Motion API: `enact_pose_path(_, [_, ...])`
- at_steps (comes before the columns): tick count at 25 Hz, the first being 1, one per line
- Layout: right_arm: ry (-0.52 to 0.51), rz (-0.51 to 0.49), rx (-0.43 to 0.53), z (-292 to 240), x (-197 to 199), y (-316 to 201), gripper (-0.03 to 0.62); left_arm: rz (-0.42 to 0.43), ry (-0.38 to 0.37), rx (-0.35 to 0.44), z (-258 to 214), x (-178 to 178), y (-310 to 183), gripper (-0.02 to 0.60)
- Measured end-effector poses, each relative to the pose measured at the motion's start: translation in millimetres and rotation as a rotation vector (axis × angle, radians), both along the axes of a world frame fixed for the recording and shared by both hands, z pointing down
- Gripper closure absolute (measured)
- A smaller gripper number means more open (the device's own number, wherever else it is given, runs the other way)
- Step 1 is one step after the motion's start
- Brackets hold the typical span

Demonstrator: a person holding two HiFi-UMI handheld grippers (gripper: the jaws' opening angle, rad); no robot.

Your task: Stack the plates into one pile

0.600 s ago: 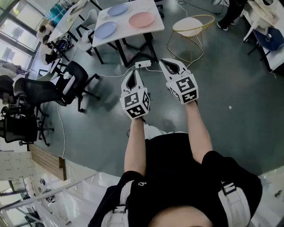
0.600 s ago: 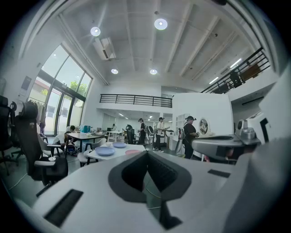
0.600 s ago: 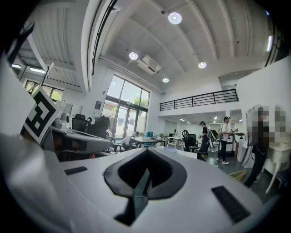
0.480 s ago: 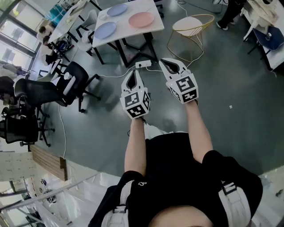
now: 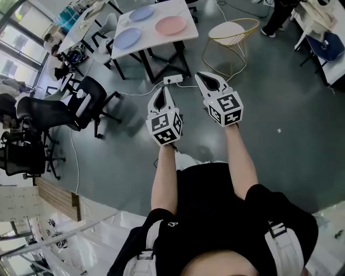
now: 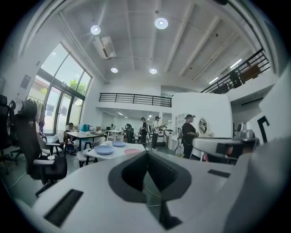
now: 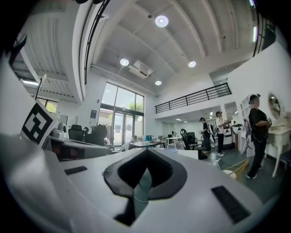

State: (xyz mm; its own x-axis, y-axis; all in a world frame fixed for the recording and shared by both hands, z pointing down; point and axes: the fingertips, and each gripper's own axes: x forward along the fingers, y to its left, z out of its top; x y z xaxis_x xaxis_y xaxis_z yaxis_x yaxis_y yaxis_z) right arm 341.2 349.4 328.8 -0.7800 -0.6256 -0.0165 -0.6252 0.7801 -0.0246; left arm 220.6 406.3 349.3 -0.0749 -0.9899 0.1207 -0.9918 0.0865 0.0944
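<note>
Three plates lie apart on a white table [image 5: 186, 33] at the far end of the floor: a pink plate [image 5: 171, 25], a blue plate [image 5: 142, 13] behind it and a second blue plate [image 5: 128, 38] at the left. In the left gripper view they show in the distance: blue plate [image 6: 104, 149], smaller-looking blue plate [image 6: 119, 144], pink plate [image 6: 133, 151]. My left gripper [image 5: 163, 88] and right gripper [image 5: 201, 77] are held side by side in the air over the floor, well short of the table. Both are shut with nothing in them, as their own views confirm: left gripper [image 6: 146, 154], right gripper [image 7: 146, 152].
A gold wire stool [image 5: 233, 30] stands right of the table. A power strip [image 5: 173, 79] with cables lies on the floor near the table legs. Black office chairs [image 5: 62, 108] crowd the left side. Several people [image 6: 188, 135] stand in the distance.
The head view has shifted slightly, and the right gripper sits a touch further right. Both grippers stay shut and side by side.
</note>
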Motion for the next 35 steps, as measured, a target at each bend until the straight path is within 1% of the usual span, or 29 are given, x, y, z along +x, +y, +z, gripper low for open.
enact_pose_path(9, [-0.024,0.009,-0.034,3.7,-8.1,-9.3,0.586,0.004,0.014,-0.017,7.1,-13.6,-6.3,0.569])
enact_pose_path(15, [-0.026,0.002,-0.053,10.5,-32.8,-21.7,0.586,-0.012,0.02,-0.031,15.5,-40.3,-15.4,0.569])
enact_pose_path(19, [-0.03,0.041,-0.068,13.9,-54.1,-31.6,0.586,-0.032,0.033,-0.049,21.0,-70.4,-18.9,0.569])
enact_pose_path(22, [-0.051,0.053,-0.11,20.1,-74.5,-42.3,0.586,-0.039,0.035,-0.066,23.7,-96.9,-25.3,0.569])
enact_pose_path(29, [-0.09,0.051,-0.194,40.0,-144.2,-65.0,0.586,-0.069,0.031,-0.129,40.1,-175.1,-40.4,0.569])
enact_pose_path(32, [-0.084,0.044,-0.226,51.9,-178.9,-71.9,0.586,-0.074,0.039,-0.155,49.0,-207.3,-48.9,0.569])
enact_pose_path(35, [-0.076,0.041,-0.242,59.9,-206.4,-76.0,0.586,-0.071,0.048,-0.166,55.0,-232.3,-55.7,0.569])
